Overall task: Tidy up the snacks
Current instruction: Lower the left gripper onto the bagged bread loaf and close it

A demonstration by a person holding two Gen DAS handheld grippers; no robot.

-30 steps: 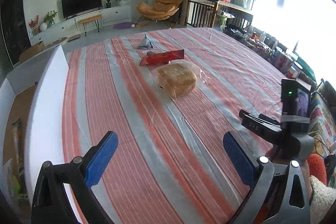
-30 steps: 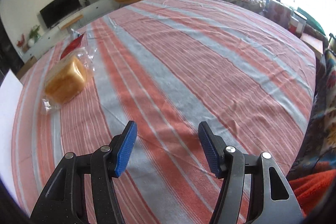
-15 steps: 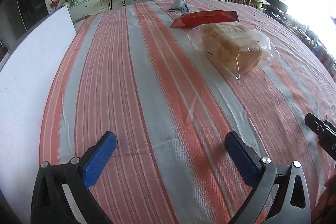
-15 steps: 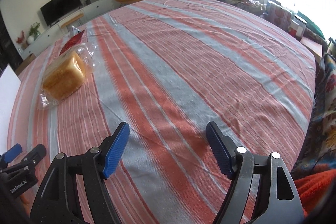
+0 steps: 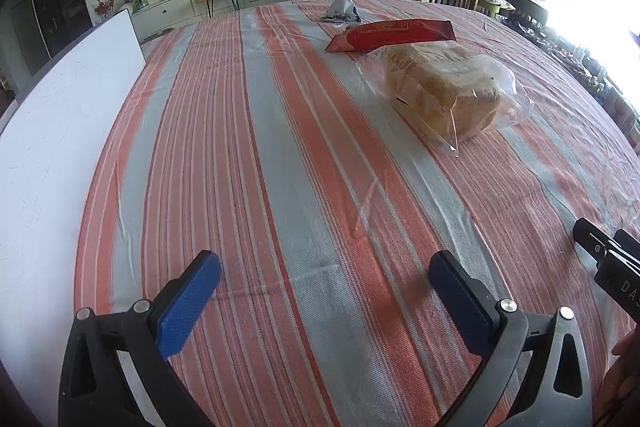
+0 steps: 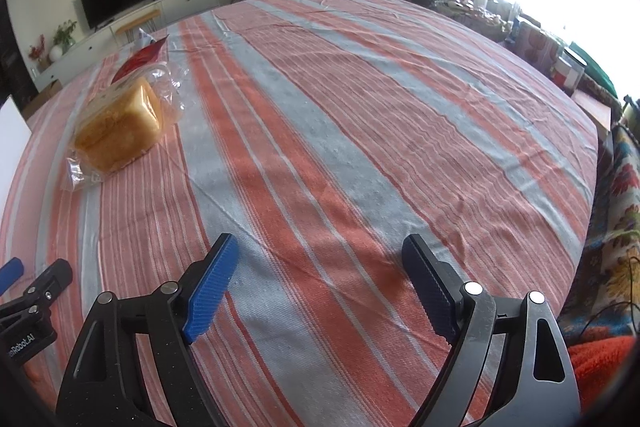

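A loaf of bread in a clear bag [image 5: 444, 95] [image 6: 120, 125] lies on the striped tablecloth, well ahead of both grippers. Behind it lie a long red snack packet [image 5: 390, 35] [image 6: 140, 57] and a small blue-white packet [image 5: 342, 9] [image 6: 141, 35]. My left gripper [image 5: 326, 267] hangs open low over bare cloth with nothing between its blue pads. My right gripper [image 6: 318, 259] is also over bare cloth, its jaws opening wider, nothing between them. Each gripper's body shows at the edge of the other's view.
A white foam board wall [image 5: 52, 131] runs along the table's left side. Cluttered shelves and boxes [image 6: 552, 51] stand past the table's right edge, with a patterned cushion [image 6: 620, 211] close by. The striped cloth [image 5: 256, 147] stretches between the grippers and the snacks.
The left gripper dropped lower and nearer the cloth, bringing the bread and red packet closer in its view. The right gripper's jaws spread wider apart.
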